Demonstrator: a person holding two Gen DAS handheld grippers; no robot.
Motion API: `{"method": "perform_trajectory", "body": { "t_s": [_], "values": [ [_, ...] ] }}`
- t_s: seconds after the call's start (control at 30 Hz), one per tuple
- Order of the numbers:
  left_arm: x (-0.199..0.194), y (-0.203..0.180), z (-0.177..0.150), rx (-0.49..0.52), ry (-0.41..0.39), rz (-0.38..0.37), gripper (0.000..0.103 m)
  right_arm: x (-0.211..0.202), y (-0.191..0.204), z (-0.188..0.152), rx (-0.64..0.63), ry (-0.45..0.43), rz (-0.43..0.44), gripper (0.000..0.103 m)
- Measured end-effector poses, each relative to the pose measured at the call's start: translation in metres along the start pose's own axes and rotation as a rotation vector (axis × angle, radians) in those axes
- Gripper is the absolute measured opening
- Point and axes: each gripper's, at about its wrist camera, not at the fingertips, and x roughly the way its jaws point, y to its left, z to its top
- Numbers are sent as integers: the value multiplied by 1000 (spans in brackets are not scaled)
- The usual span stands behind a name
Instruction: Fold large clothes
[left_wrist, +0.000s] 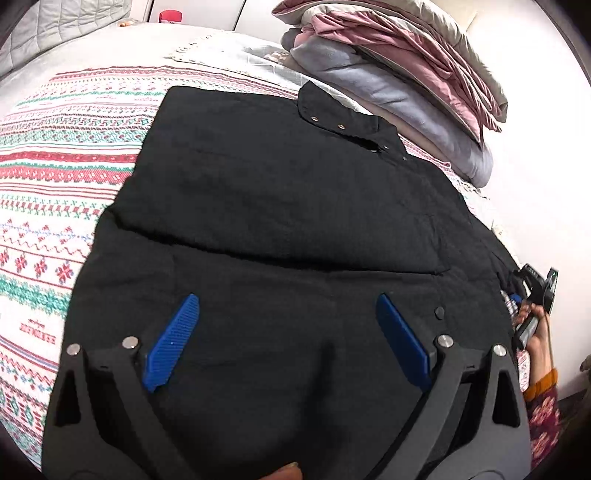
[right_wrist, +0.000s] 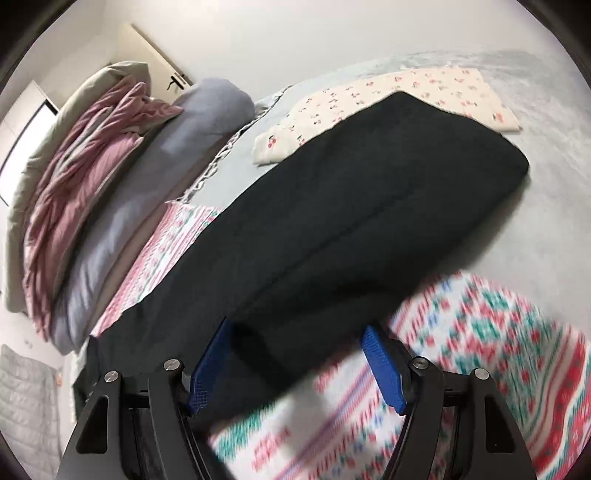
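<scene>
A large black jacket (left_wrist: 280, 206) lies partly folded on a patterned blanket (left_wrist: 55, 192), its snap-buttoned collar at the far right. My left gripper (left_wrist: 288, 317) hovers open just above its near part, blue pads wide apart and empty. My right gripper shows at the jacket's right edge (left_wrist: 535, 291), held in a hand. In the right wrist view the right gripper (right_wrist: 299, 339) is open over the jacket's near edge (right_wrist: 351, 221), nothing between its pads.
A stack of folded pink, grey and beige bedding (left_wrist: 399, 74) lies beside the jacket and shows in the right wrist view (right_wrist: 92, 184). A cherry-print cloth (right_wrist: 388, 99) lies beyond the jacket on the grey bed sheet (right_wrist: 535, 221).
</scene>
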Motion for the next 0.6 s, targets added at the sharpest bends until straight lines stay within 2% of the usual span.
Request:
{"method": "perform_trajectory", "body": {
  "t_s": [0.03,0.07,0.1,0.17,0.2,0.3,0.4,0.6],
  "values": [
    [0,2,1,2,-1,1,96,3,2,4,-5,-9,-6,68],
    [-2,3,1,2,-4,-1,96,5,2,7,-6,-14,-11,60],
    [-3,4,2,1,-8,-6,96,6,0,9,-3,-24,-12,45],
    [-7,6,3,6,-19,-8,96,8,0,13,-8,-39,-19,24],
    [-10,6,5,12,-28,-6,96,8,2,15,-18,-42,-14,19],
    [-18,6,8,36,-58,3,96,-9,18,16,-62,-103,-10,13],
    [-25,7,10,37,-78,-10,96,-36,41,13,-116,-173,6,12],
    [-35,8,12,25,-109,-32,96,-95,125,-13,-356,-280,80,11]
  ]
}}
